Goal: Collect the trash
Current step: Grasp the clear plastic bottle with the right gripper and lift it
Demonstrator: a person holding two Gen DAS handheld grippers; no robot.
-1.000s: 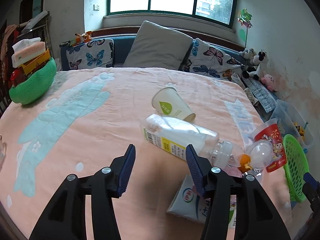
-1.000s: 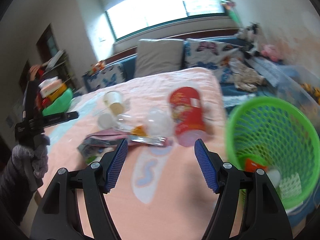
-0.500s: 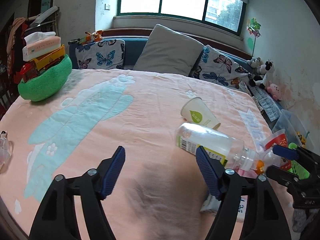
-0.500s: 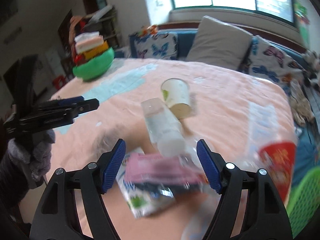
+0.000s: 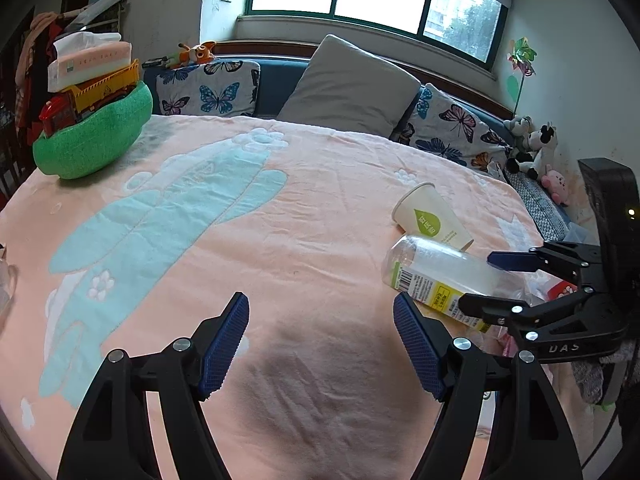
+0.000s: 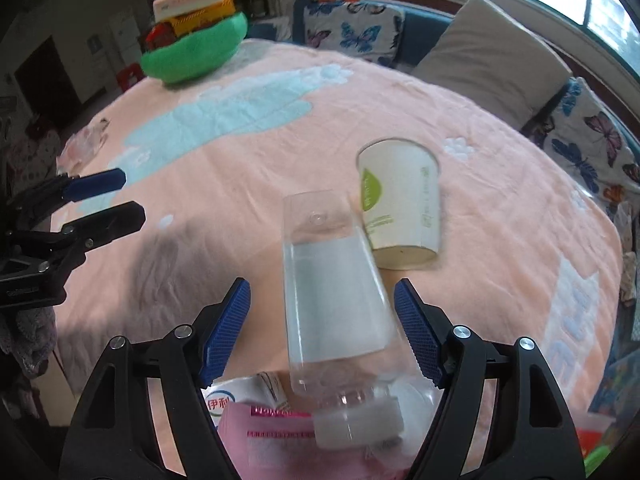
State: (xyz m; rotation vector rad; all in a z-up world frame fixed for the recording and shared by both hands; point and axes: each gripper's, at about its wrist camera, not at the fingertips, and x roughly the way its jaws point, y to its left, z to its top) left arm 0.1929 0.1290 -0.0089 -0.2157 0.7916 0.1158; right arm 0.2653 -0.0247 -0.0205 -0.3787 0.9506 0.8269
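A clear plastic bottle (image 6: 332, 292) with a white cap lies on the pink blanket between the jaws of my right gripper (image 6: 322, 294). The jaws are open and the pads stand just off its sides. A paper cup (image 6: 400, 208) with a green leaf lies on its side beyond the bottle, touching it. A white carton (image 6: 236, 396) and a pink wrapper (image 6: 272, 432) lie under the bottle's neck. My left gripper (image 5: 320, 312) hangs open over bare blanket, left of the bottle (image 5: 436, 268) and cup (image 5: 430, 216). The right gripper (image 5: 476, 282) shows at the right of the left wrist view.
A green bowl (image 5: 92, 136) holding a toy truck and a tissue box sits at the blanket's far left. Crumpled clear plastic (image 6: 84, 140) lies near the left edge. Pillows (image 5: 348, 88) and soft toys (image 5: 532, 148) line the back. A red cup (image 6: 596, 436) shows at the lower right.
My left gripper's jaws widened and it drew left, away from the bottle. My right gripper swung from the green basket across the bed and now straddles the bottle.
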